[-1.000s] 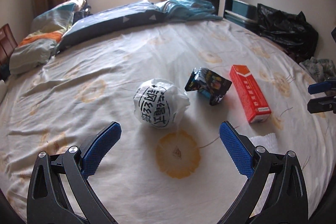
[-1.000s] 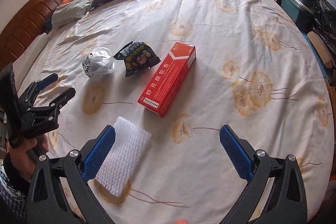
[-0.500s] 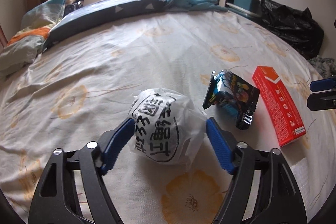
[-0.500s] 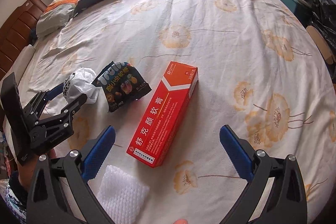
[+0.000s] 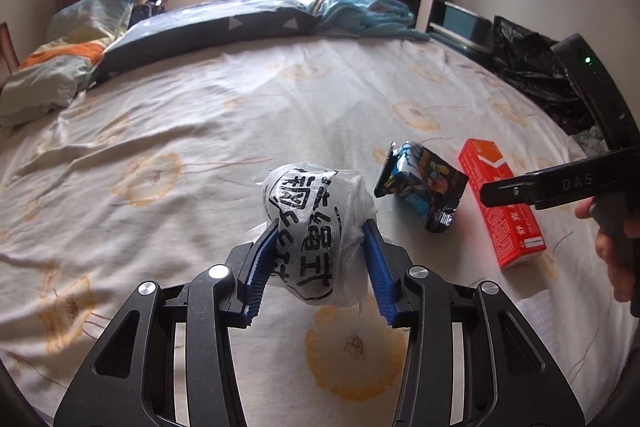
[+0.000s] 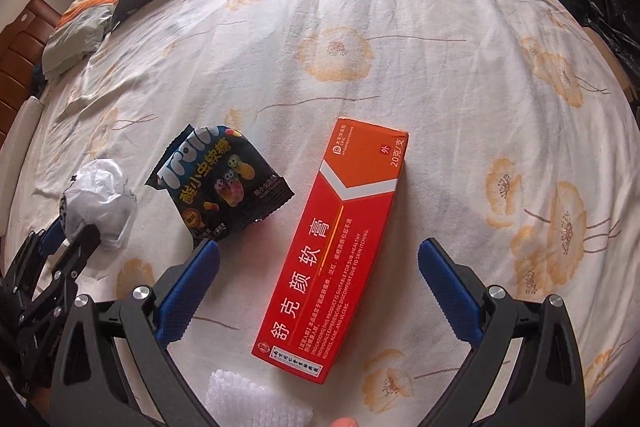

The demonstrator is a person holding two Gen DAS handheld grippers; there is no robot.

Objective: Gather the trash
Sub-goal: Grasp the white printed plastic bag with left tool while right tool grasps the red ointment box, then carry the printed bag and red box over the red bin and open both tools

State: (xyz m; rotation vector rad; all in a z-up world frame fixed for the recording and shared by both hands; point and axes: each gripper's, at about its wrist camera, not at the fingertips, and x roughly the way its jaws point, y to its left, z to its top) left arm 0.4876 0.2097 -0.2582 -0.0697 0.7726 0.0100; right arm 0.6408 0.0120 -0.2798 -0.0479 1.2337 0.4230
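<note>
The left gripper (image 5: 320, 247) had just closed on the crumpled white bag (image 5: 316, 223) at mid-bed, ready to lift, while the right gripper (image 6: 320, 279) hovered spread over the red box (image 6: 336, 251).

On the flowered bedsheet (image 6: 440, 39) I count four bits of trash: one crumpled white plastic bag (image 5: 316, 223) printed with black characters, one black snack packet (image 6: 220, 183), one red ointment box (image 6: 340, 251) and one white foam net sleeve (image 6: 256, 403). There are two handheld grippers, the left gripper (image 5: 320, 247) and the right gripper (image 6: 320, 291), each with two blue-padded fingers. By the far edge lie two pillows, one dark blue (image 5: 208, 27) and one patterned (image 5: 64, 67), plus one teal blanket (image 5: 360, 11) and one black bin bag (image 5: 532, 75).
</note>
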